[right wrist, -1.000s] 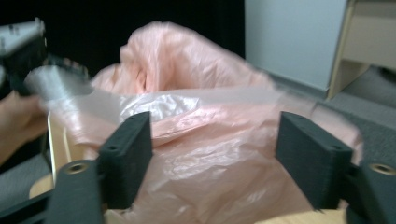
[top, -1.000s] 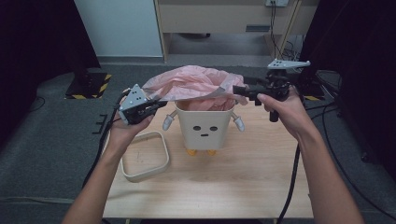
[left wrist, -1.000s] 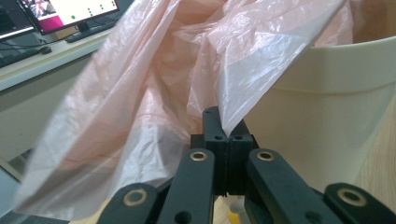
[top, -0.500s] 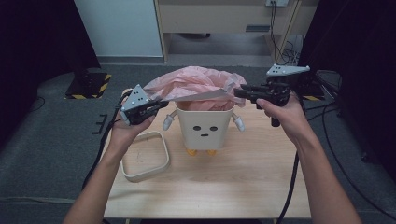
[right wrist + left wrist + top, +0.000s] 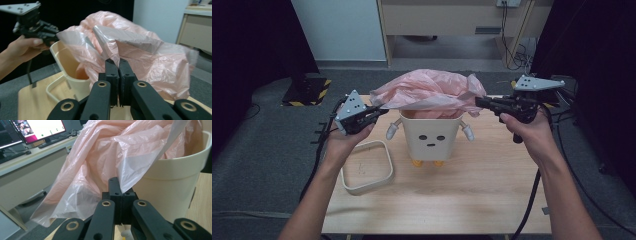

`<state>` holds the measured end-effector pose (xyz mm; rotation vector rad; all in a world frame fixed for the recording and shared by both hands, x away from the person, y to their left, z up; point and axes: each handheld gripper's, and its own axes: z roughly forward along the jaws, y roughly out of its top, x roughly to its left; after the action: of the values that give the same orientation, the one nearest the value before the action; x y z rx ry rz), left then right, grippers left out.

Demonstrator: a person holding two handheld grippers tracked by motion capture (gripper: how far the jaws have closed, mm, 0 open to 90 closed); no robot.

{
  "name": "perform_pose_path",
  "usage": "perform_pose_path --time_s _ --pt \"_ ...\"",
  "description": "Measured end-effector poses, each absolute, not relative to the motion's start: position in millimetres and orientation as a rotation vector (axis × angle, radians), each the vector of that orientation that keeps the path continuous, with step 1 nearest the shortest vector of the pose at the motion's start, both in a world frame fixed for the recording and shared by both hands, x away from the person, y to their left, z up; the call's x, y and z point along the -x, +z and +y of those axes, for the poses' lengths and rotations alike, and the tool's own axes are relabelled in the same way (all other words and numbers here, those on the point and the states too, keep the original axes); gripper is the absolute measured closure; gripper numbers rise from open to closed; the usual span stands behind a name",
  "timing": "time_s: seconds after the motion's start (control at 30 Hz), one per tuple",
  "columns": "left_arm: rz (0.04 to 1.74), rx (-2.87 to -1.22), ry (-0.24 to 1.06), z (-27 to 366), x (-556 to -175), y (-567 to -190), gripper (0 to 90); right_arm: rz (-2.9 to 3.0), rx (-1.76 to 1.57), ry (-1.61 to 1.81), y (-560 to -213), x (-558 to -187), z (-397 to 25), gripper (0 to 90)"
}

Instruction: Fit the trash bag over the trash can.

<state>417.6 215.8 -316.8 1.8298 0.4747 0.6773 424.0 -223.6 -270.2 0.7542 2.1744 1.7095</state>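
A crumpled translucent pink plastic bag (image 5: 428,92) sits in and billows above the cream plastic bin with a printed face and small arms (image 5: 431,140), mid-bench (image 5: 492,190). The left gripper (image 5: 379,111), left of the bin rim, has its fingers clamped on a bag edge. The right gripper (image 5: 479,101), right of the rim, pinches the opposite edge. A cream square ring frame (image 5: 367,167) lies left of the bin.

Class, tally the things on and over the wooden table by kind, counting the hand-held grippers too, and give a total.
Grippers: 2, left gripper and right gripper
Pink plastic bags: 1, pink plastic bag
Cream bins with a face: 1, bin
Cream square rings: 1, ring
Total: 5
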Motion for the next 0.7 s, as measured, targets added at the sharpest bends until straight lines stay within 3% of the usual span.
perform_pose_path --time_s 0.3,0.7 --pt "0.435 -1.835 0.658 218 -411 -316 89.8 2.170 -0.686 1.697 -272 -403 -224 89.6" --pt "0.453 -1.850 0.644 219 -416 -334 89.7 2.298 -0.633 1.658 -308 -395 -209 90.0"
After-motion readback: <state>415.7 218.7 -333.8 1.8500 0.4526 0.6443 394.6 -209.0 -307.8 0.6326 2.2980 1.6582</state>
